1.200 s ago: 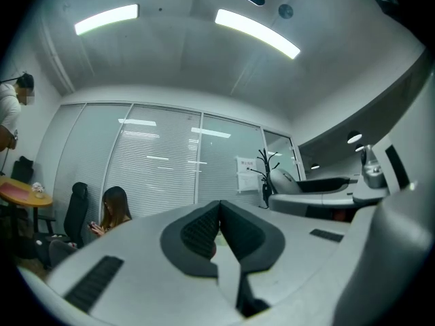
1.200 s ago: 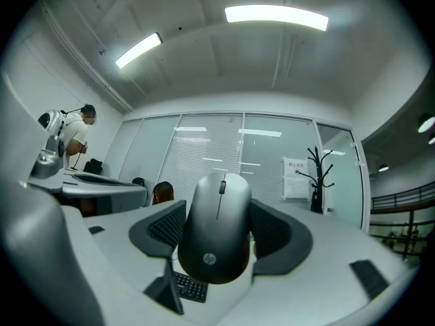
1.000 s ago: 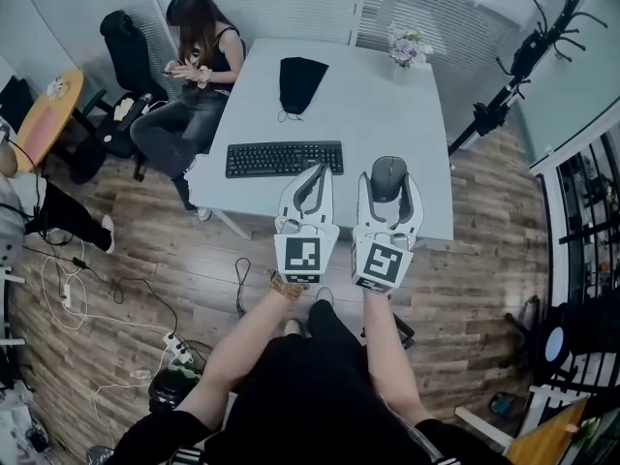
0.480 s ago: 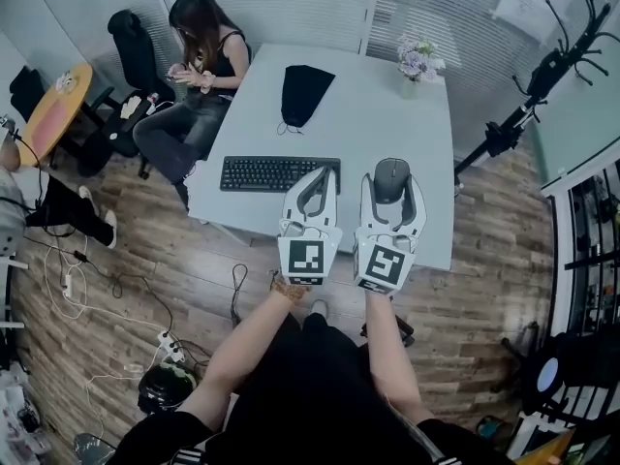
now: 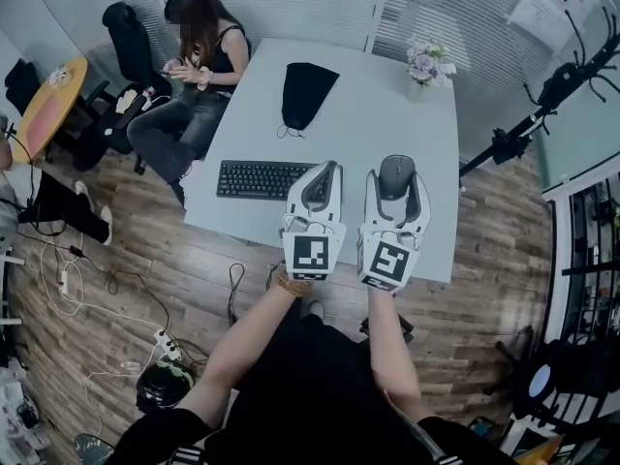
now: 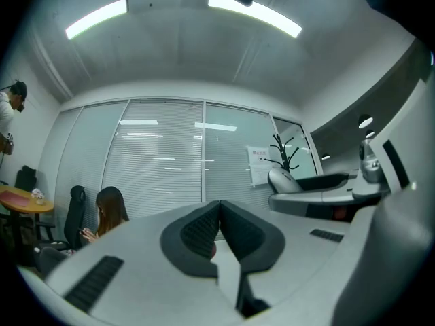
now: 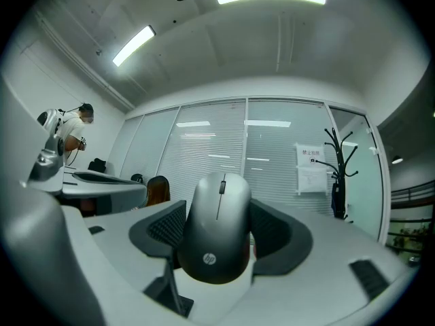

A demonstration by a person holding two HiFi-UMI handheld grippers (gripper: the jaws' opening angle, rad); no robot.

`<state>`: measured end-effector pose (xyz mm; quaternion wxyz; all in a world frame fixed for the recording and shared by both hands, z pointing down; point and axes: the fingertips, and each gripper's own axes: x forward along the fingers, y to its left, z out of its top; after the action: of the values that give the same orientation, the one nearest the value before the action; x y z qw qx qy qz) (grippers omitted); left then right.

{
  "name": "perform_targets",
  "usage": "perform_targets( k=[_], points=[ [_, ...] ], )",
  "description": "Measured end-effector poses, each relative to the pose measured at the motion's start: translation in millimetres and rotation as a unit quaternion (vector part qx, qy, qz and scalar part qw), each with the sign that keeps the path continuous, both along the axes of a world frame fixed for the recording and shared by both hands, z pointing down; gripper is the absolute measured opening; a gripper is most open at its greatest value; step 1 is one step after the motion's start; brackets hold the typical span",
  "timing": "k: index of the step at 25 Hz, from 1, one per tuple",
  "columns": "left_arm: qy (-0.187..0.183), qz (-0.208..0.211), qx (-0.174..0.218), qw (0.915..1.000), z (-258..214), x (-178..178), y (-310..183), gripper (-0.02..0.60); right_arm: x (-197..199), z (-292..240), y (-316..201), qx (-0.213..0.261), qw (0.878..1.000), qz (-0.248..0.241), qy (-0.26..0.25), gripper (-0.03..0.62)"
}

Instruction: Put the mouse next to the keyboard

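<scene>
The floor [image 5: 116, 231] is laid in long wood-grain planks, with pale cables trailing across it at the left. On it stands a rectangular tabletop [image 5: 387, 114], smooth, matte and pale grey, with squared corners. A person [image 5: 199, 56] sits at its far left corner on a black office chair. On the far half of the tabletop lies a limp black cloth item [image 5: 308, 90], wide at the top and narrowing to a point, with thin strings at its near end. Near the front edge lies a flat, black, oblong keyboard [image 5: 257, 179] with rows of small keys.

The left gripper [image 5: 327, 168], white moulded plastic with black ribbed pads, reaches over the keyboard's right end. In the left gripper view its jaws [image 6: 219, 212] are pressed together tip to tip, with nothing between them.

Just beside it, the right gripper [image 5: 395, 176] has its jaws spread to the width of the mouse [image 5: 394, 170] and clamped on its two sides. The mouse [image 7: 217, 226] is a smooth, rounded, dark grey dome with a scroll wheel on its midline. It sits to the right of the keyboard, with the left gripper between the two. Whether it touches the tabletop cannot be told.

A small vase of pale flowers [image 5: 423, 66] stands at the far right corner.
</scene>
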<state>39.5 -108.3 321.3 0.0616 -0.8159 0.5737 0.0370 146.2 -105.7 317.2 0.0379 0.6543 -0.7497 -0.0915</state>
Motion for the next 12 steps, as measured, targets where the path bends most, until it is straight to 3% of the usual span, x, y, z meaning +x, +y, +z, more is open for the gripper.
perform_targets(
  k=[12],
  points=[
    [0.002, 0.023, 0.004, 0.9997, 6.5, -37.0, -74.0, 0.012, -28.8, 6.1, -70.6, -0.001, 0.999, 0.035, 0.008, 0.295]
  ],
)
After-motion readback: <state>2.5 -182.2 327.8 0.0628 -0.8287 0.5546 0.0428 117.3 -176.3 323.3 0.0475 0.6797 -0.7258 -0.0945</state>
